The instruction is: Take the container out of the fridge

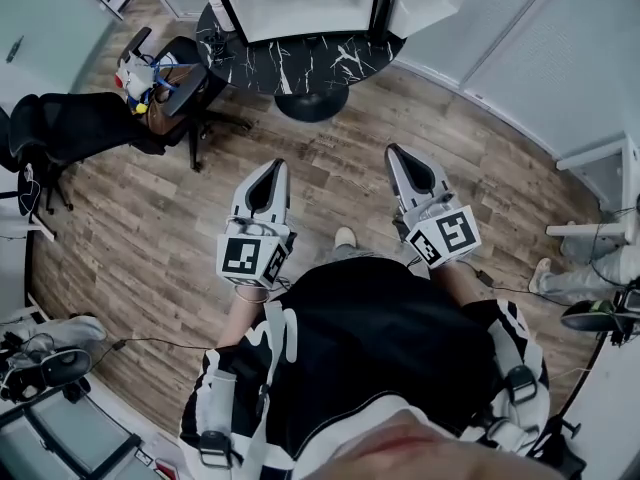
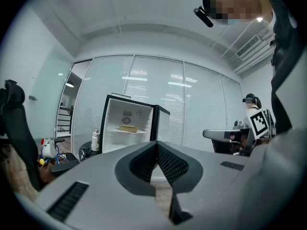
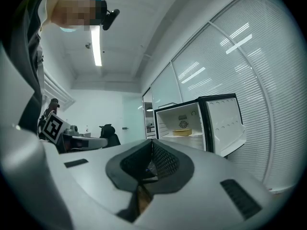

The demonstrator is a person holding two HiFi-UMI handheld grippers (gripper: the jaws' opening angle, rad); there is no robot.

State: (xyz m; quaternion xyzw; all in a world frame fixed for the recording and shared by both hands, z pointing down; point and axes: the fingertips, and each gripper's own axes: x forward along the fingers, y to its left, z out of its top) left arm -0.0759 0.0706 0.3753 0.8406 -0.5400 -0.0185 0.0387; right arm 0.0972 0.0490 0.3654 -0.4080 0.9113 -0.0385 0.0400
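Both shut and empty, the left claw point(image 1: 276, 166) and right claw point(image 1: 393, 152) face the open fridge point(image 1: 300, 8), well apart; its yellow container point(image 2: 128, 128) sits on a shelf. Opening one before reaching in seems wise.

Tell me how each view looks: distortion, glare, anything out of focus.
Head view: fisheye bends the wood floor; evenly lit, bottom edge soft. Left gripper view: dark round vignette, the shut left gripper fills the foreground, light streaks reflect on the glass wall. Right gripper view: same vignette, a ceiling strip light glares; the fridge looks sharp.
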